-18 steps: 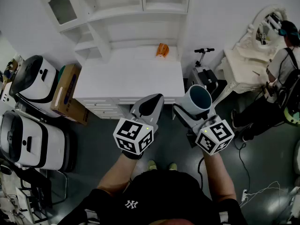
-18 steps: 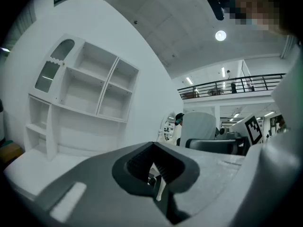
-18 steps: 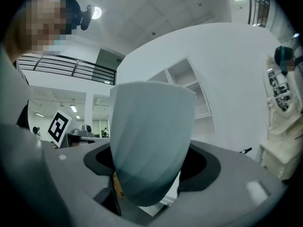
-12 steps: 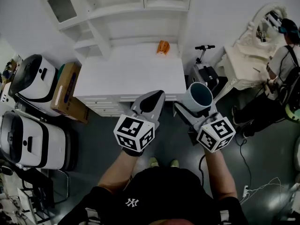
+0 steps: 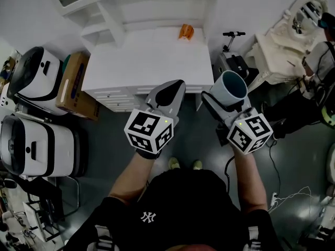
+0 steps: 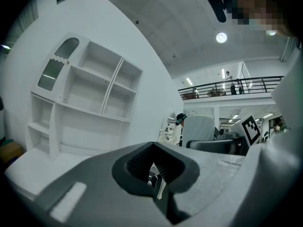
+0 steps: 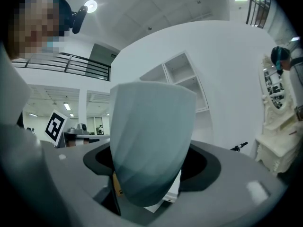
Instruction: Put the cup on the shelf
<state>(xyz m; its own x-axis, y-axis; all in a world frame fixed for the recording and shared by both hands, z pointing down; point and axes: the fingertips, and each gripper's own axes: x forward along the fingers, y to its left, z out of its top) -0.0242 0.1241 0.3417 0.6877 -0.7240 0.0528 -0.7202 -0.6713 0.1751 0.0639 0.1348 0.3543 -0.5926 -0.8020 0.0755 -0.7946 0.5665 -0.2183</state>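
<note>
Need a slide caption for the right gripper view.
Right tongs clamp a pale blue cup, white shelf unit behind.

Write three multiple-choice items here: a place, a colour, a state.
1. Where does the orange object lie?
A. on the white desk
B. on the floor
C. on a top shelf

2. What colour is the cup?
A. red
B. grey-blue
C. yellow

3. How is the left gripper?
A. shut on the cup
B. wide open
C. shut, empty

1 A: it rests near the desk's back edge.
2 B: the head view shows it.
3 C: its jaws meet on nothing; the right gripper holds the cup.
</note>
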